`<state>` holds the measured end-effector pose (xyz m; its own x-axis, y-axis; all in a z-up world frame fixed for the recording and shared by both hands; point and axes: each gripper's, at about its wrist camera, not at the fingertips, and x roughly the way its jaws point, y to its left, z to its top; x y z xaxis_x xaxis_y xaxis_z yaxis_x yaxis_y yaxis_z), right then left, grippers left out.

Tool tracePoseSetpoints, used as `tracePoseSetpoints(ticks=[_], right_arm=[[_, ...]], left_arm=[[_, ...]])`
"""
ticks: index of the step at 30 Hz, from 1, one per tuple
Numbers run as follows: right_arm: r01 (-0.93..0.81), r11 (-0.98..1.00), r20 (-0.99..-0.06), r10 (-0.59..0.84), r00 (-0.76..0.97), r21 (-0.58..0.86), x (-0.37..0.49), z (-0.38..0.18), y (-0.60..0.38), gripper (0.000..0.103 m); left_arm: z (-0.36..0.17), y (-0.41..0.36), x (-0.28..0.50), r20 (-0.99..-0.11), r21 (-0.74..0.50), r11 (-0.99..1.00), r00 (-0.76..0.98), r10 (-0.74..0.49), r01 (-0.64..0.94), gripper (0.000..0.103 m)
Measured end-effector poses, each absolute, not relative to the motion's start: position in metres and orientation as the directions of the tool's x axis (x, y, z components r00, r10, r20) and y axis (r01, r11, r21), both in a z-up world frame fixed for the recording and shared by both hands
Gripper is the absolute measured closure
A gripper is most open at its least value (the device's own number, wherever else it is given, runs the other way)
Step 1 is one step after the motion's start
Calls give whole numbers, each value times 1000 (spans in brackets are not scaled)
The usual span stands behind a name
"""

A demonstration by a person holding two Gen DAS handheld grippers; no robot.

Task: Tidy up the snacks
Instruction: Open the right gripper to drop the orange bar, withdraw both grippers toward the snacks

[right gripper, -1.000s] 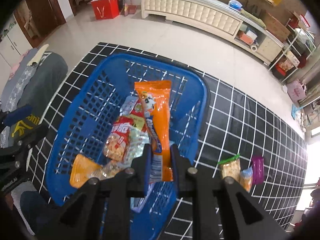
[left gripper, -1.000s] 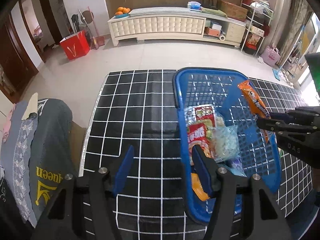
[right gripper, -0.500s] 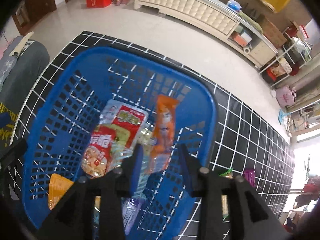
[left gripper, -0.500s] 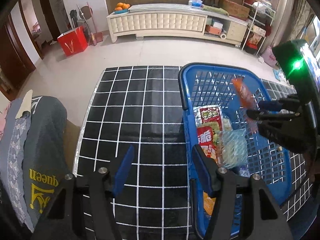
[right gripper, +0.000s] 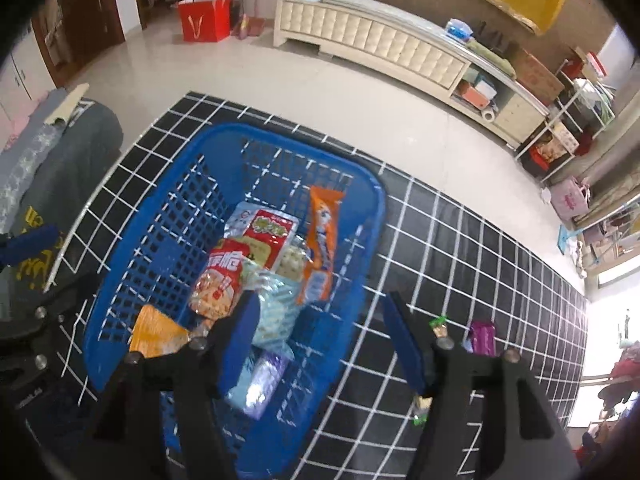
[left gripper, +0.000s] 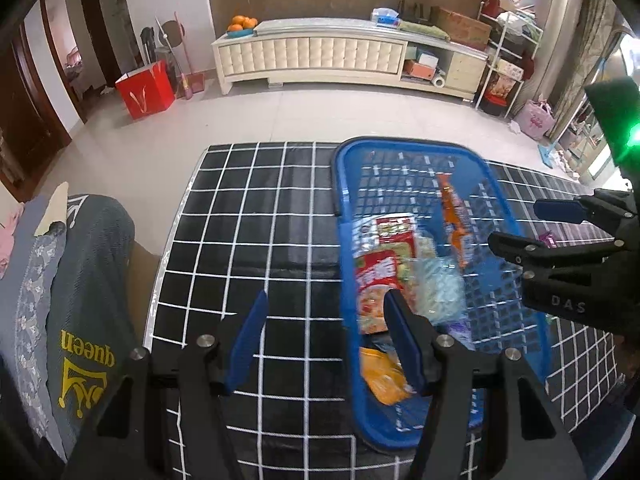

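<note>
Fingers spread wide on both sides, we hold nothing. Our right gripper (right gripper: 320,340) hovers with its blue pads apart over the near right corner of the blue basket (right gripper: 120,264), and a purple packet (right gripper: 264,376) lies between them at the basket's bottom. Just ahead of it sits a clear pale packet (right gripper: 276,304), with an orange-yellow packet (right gripper: 156,332) to its left. Farther ahead lie the red snack bags (right gripper: 240,256), and beside them on the right the long orange packet (right gripper: 322,248) rests against the basket's right wall. Outside the basket, right of that gripper, a green-topped snack (right gripper: 438,326) and a purple snack (right gripper: 482,336) lie on the black grid-patterned counter (right gripper: 460,248). Our left gripper (left gripper: 324,328) hangs open straddling the basket's left rim (left gripper: 344,264).
</note>
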<state>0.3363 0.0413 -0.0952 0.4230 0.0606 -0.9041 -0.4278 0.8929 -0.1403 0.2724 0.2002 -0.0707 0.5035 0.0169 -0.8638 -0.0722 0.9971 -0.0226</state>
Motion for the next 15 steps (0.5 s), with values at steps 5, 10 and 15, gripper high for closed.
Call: tracePoseSetpoints(ticks=[5,10,15], right_arm=[[-398,911,-892,90,444,-106,317,-70,7,34],[-389,917,-879,113,463,-88,299,-54,-26,34],[-375,924,-872,121,474,-75,286,-45,-60,34]], left_arm=[[-50,177,260,-849,-6,999,528,21,-50,45],[-30,152,251,-841,-40,999,541,-19,-27,45],[-20,119,247,-840,-37,999,542,-35,7,45]])
